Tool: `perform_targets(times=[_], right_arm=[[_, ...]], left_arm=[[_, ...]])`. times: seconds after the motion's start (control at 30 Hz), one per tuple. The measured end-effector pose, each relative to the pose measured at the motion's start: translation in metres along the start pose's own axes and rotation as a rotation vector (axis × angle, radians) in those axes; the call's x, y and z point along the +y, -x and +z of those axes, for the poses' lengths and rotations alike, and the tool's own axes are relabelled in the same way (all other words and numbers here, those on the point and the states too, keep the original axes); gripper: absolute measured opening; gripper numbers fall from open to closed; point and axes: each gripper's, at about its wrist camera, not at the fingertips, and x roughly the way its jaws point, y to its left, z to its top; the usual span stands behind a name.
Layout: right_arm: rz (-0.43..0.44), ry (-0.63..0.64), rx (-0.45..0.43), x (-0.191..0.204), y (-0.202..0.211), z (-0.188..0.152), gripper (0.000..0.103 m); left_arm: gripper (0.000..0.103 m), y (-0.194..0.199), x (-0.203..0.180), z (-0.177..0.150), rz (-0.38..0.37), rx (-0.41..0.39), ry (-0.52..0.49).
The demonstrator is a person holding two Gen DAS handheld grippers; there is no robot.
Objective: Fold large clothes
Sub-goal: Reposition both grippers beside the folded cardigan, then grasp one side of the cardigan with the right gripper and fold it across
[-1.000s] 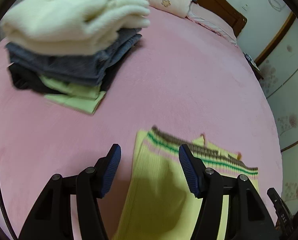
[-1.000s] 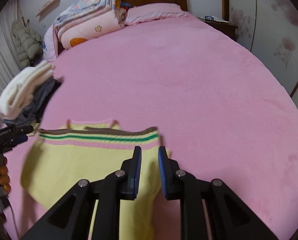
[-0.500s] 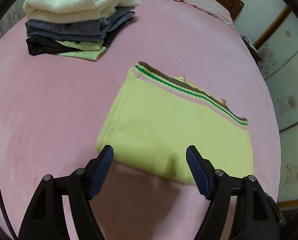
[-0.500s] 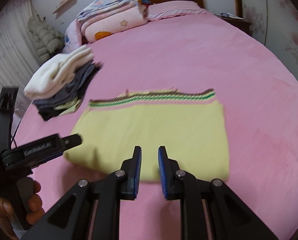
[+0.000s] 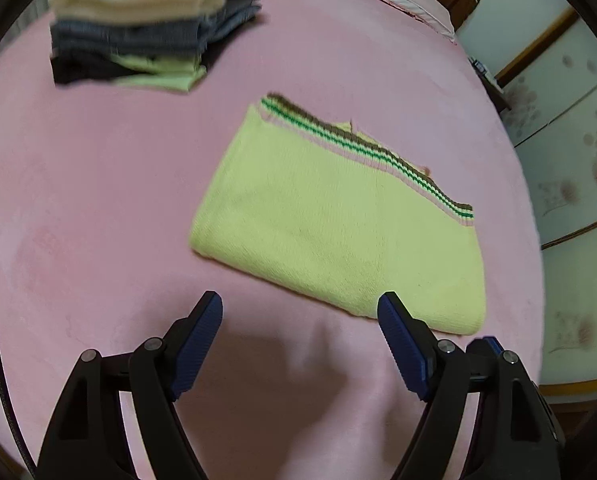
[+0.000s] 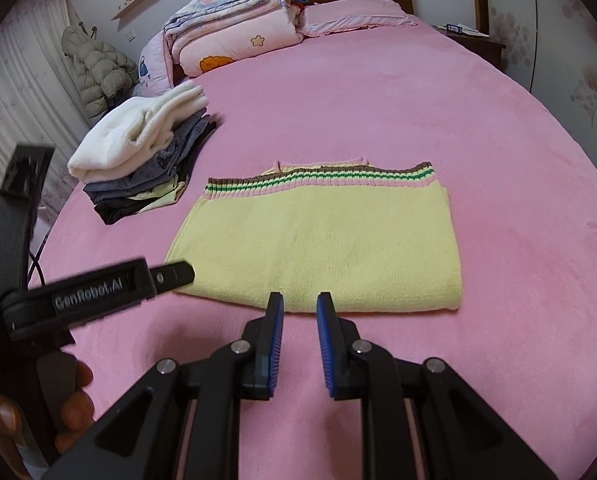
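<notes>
A yellow knit garment [image 5: 338,224] with a brown, green and pink striped hem lies folded flat on the pink bed [image 5: 98,200]; it also shows in the right wrist view [image 6: 322,240]. My left gripper [image 5: 300,312] is open wide and empty, just short of the garment's near edge. My right gripper [image 6: 300,312] is empty, its jaws a narrow gap apart, just short of the near edge too. The left gripper's body shows in the right wrist view [image 6: 98,292], held in a hand.
A stack of folded clothes [image 6: 142,152], white on top, denim and dark items below, sits at the garment's far left; it also shows in the left wrist view [image 5: 154,24]. Folded quilts [image 6: 234,36] and a pillow [image 6: 354,20] lie by the headboard. A nightstand [image 6: 474,40] stands far right.
Both grippers have pulled back from over the garment to just short of its near edge. The garment now lies whole and flat in view. The right jaws have opened slightly.
</notes>
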Motion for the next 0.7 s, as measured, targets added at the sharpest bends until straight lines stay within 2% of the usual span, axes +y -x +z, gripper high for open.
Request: perform_targets(times=[0.1, 0.2, 0.3, 0.5, 0.7], right_arm=[[-0.022, 0.005, -0.014, -0.002, -0.011, -0.001, 0.017], [-0.034, 0.002, -0.014, -0.006, -0.027, 0.0, 0.017], [-0.034, -0.004, -0.014, -0.009, -0.04, 0.0, 0.017], [-0.017, 0.01, -0.017, -0.011, -0.058, 0.0, 0.017], [-0.001, 0.011, -0.023, -0.013, -0.068, 0.003, 0.017]], left_arm=[[0.079, -0.022, 0.019, -0.004, -0.097, 0.011, 0.071], [0.079, -0.052, 0.042, -0.011, -0.213, 0.024, 0.184], [0.079, -0.064, 0.052, -0.014, -0.271, -0.022, 0.219], [0.079, -0.071, 0.054, -0.001, -0.344, -0.135, 0.167], [0.078, -0.076, 0.063, 0.02, -0.406, -0.179, 0.229]])
